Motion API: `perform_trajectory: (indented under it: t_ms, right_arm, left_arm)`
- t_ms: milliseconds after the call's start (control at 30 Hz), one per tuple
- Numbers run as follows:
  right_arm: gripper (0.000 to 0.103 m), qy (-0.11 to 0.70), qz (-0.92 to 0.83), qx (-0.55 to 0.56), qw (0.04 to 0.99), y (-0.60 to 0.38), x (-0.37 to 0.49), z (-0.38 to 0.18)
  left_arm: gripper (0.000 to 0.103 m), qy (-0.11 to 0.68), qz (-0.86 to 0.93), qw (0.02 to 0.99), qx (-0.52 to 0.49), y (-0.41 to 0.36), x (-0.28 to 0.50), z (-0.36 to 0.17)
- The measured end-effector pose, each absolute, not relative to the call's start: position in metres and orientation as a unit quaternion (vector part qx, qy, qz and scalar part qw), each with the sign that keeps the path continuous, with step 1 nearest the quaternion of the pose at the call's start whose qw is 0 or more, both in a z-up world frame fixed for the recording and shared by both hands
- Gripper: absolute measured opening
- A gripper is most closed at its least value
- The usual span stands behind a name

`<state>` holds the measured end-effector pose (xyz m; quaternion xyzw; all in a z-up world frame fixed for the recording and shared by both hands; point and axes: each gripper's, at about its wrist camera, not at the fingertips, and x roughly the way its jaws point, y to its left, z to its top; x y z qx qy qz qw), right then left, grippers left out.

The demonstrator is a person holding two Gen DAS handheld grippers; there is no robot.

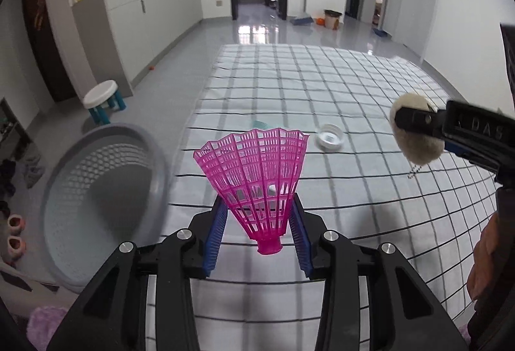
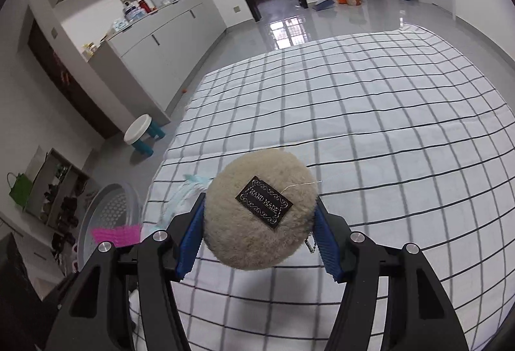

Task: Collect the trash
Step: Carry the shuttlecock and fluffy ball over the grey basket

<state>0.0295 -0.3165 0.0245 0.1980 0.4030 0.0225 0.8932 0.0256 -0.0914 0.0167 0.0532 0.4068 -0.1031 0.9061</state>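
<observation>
My left gripper is shut on a pink plastic shuttlecock, held above the checked cloth with its skirt pointing away. My right gripper is shut on a beige fluffy ball with a black label and a small chain. That ball also shows in the left wrist view, up at the right. A white bottle cap and a pale blue feathery piece lie on the cloth. A grey basket stands at the cloth's left edge.
A white stool with blue legs stands on the grey floor left of the cloth. A shoe rack is at the far left. A bin and dustpan stand by the far wall.
</observation>
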Motion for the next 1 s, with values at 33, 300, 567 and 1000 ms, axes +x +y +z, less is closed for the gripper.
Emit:
perform_trajectory:
  t_ms: [33, 300, 567, 1000]
  right_arm:
    - [0.06, 0.403, 0.026, 0.196, 0.894, -0.312, 0.03, 0.026]
    - [0.06, 0.399, 0.07, 0.165, 0.899, -0.252, 0.032, 0.038]
    - [0.06, 0.419, 0.106, 0.145, 0.89, -0.193, 0.047, 0.036]
    - [0.06, 0.425, 0.156, 0.131, 0.882, -0.106, 0.074, 0.04]
  left_arm:
    - [0.038, 0.405, -0.1, 0.907, 0.052, -0.085, 0.025, 0.018]
    - [0.038, 0.392, -0.054, 0.918, 0.038, -0.018, 0.025, 0.035]
    - [0.038, 0.38, -0.018, 0.925, 0.024, 0.041, 0.032, 0.049]
    - [0.038, 0.379, 0.028, 0.925, 0.008, 0.122, 0.049, 0.049]
